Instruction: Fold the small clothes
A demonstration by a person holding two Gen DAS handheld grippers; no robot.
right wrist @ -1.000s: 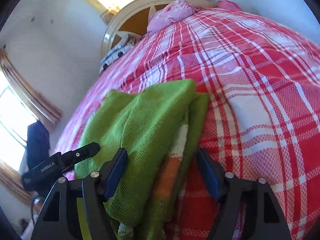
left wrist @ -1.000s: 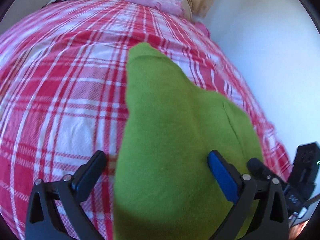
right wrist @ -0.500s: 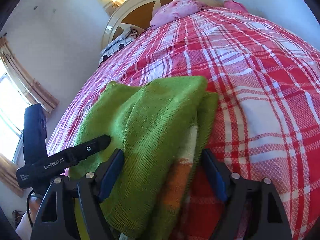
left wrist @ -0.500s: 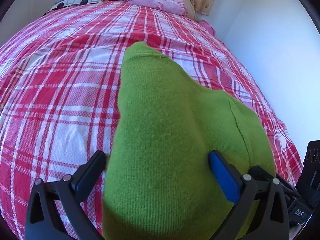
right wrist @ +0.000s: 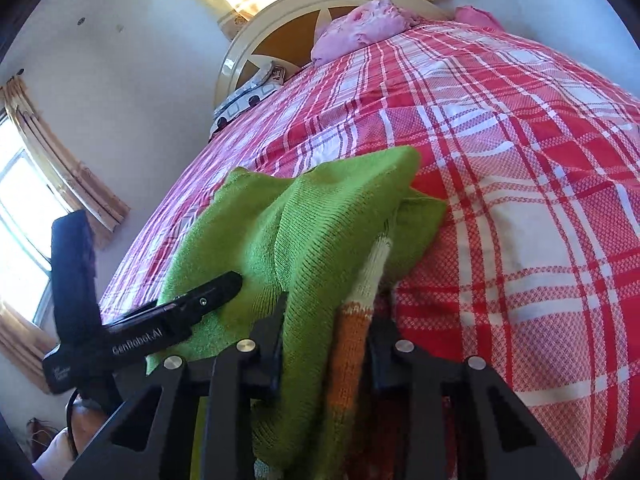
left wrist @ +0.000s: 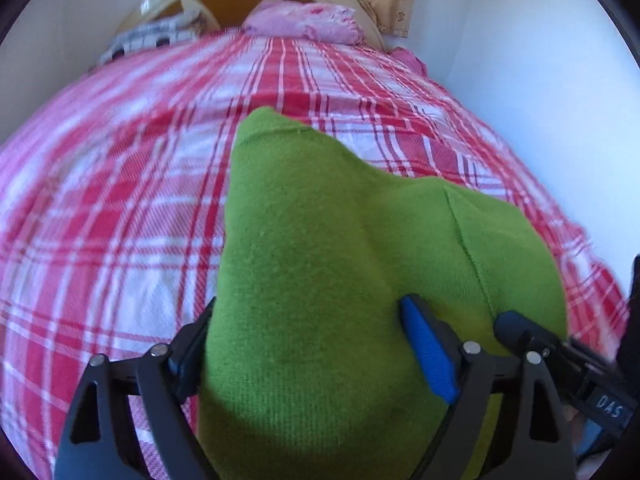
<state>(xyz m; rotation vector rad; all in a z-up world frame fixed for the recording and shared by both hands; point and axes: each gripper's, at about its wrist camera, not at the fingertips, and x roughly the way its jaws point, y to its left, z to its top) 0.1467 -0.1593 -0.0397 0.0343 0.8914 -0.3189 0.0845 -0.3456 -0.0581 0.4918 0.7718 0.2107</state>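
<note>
A small green knitted sweater [left wrist: 340,220] lies folded on a red and white plaid bedspread [left wrist: 120,200]. My left gripper [left wrist: 304,316] straddles its near edge. The jaws are closing, with the cloth bunched between them and over the left finger. In the right wrist view the sweater [right wrist: 300,216] shows an orange and white striped band [right wrist: 360,292] at its edge. My right gripper [right wrist: 330,312] is closing on that edge, pads pressed against the bunched layers. One finger of the left gripper [right wrist: 200,300] rests on the sweater beside it.
The plaid bedspread [right wrist: 520,160] runs back to a round cream headboard [right wrist: 280,36]. Against the headboard lie a pink pillow [right wrist: 360,24] and a spotted cloth [right wrist: 244,100]. A white wall [left wrist: 520,80] borders the bed's right side. A curtained window [right wrist: 16,200] is to the left.
The right jaws have narrowed from wide apart onto the sweater's striped edge. The left gripper has tipped so the headboard shows more, and its jaws have drawn in slightly around the cloth.
</note>
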